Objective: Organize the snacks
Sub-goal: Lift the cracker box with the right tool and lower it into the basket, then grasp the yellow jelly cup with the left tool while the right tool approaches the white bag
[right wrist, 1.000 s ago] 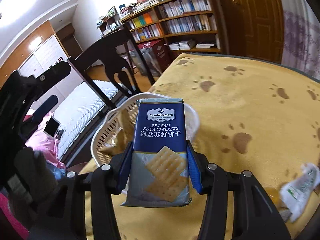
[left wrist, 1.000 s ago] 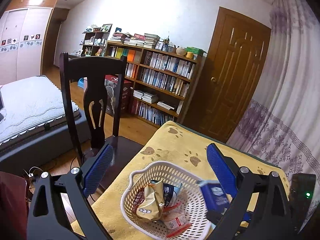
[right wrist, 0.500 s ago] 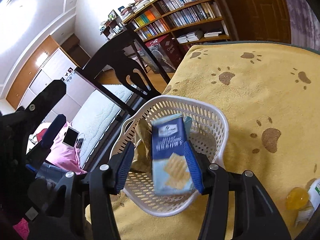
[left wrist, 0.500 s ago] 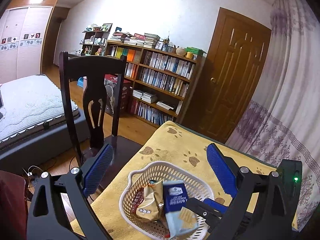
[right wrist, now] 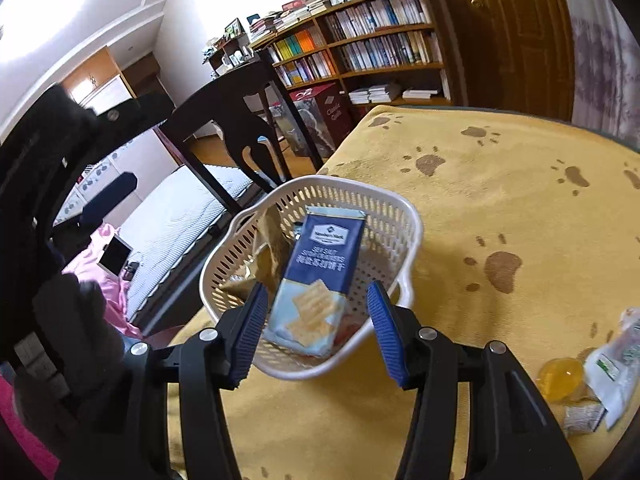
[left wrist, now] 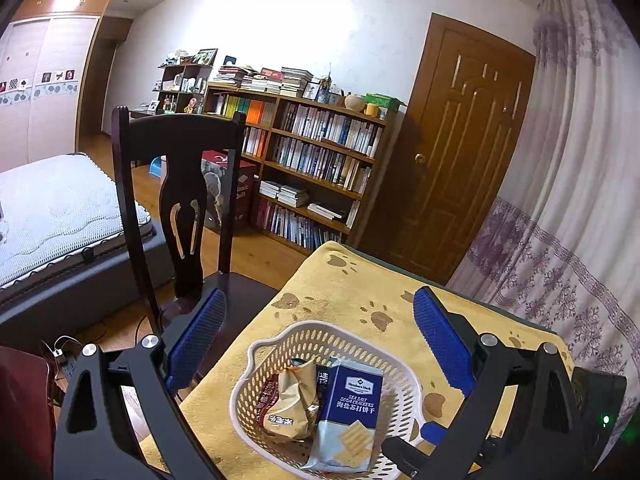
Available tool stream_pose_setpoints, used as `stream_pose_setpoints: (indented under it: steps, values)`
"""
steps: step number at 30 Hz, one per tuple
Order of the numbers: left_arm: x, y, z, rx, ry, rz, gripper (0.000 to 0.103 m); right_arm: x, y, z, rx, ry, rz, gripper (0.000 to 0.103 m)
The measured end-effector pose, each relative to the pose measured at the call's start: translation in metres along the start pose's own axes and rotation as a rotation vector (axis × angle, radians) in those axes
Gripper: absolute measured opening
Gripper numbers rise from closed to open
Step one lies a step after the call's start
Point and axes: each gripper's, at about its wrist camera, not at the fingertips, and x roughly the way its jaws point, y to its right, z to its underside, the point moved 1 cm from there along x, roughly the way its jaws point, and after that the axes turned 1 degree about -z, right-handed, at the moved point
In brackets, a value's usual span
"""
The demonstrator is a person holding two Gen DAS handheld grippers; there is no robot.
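Observation:
A blue soda cracker packet [right wrist: 318, 276] lies inside the white slotted basket [right wrist: 396, 216], leaning on a crumpled tan snack bag [right wrist: 272, 240]. My right gripper [right wrist: 318, 304] is open at the basket's near rim, its blue pads on either side of the packet's lower end and apart from it. In the left wrist view the same cracker packet [left wrist: 348, 412] and tan bag [left wrist: 290, 404] sit in the basket [left wrist: 280, 336]. My left gripper [left wrist: 320, 324] hangs open above the basket, holding nothing. The right gripper's fingertip [left wrist: 434, 432] shows at the basket's right edge.
The yellow paw-print cloth [right wrist: 500, 184] covers the table. A yellow jelly cup [right wrist: 560, 376] and white wrapped snacks [right wrist: 616, 364] lie at the right edge. A dark wooden chair [left wrist: 180, 184] stands at the table's left side, with a bed and bookshelf beyond.
My right gripper carried the cracker packet over the basket, opened, and the packet dropped in. The left gripper stayed open and nearly still.

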Motion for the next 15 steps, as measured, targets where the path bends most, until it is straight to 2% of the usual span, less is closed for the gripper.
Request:
stream_pose_setpoints:
  steps: [6, 15]
  values:
    - [-0.003, 0.011, 0.003, 0.023, 0.001, 0.015, 0.096, -0.021, 0.016, 0.009, 0.003, 0.048, 0.071, 0.052]
    - [-0.004, 0.03, 0.008, 0.064, -0.006, 0.039, 0.096, -0.058, 0.067, 0.021, 0.102, 0.109, 0.162, 0.052]
